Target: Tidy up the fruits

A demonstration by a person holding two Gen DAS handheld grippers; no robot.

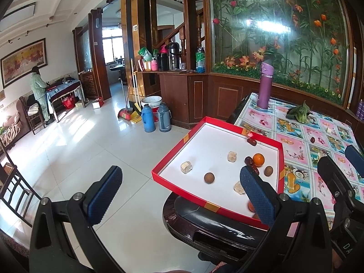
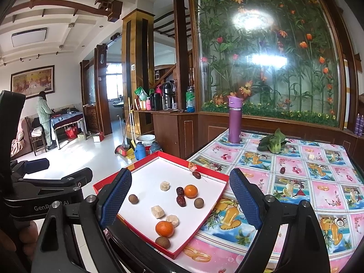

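Nearest the lenses, both tools are hovering with nothing between their pads: the left hand-held gripper is standing spread wide over the floor and the tray's near corner, and the right hand-held gripper is gaping just as wide, framing the red tray — likely lining up for a pick.

The tray is sitting on the corner of the surface, one end overhanging the edge, probably so both hands can reach in. Inside it the fruits are lying loose and mixed: a near orange beside a brown round fruit, pale chunks, a pair of red dates touching a second orange, and another date by the far wall.

The right wrist view is showing the near orange whole, whereas in the left wrist view a blue pad is covering most of it. Both views are catching each other's tool at the frame edge.

Farther off, one stray dark fruit is resting on the patterned cloth, well apart from the tray — seemingly left to collect. Beyond it a leafy green and a purple bottle are standing near the flowered glass wall.
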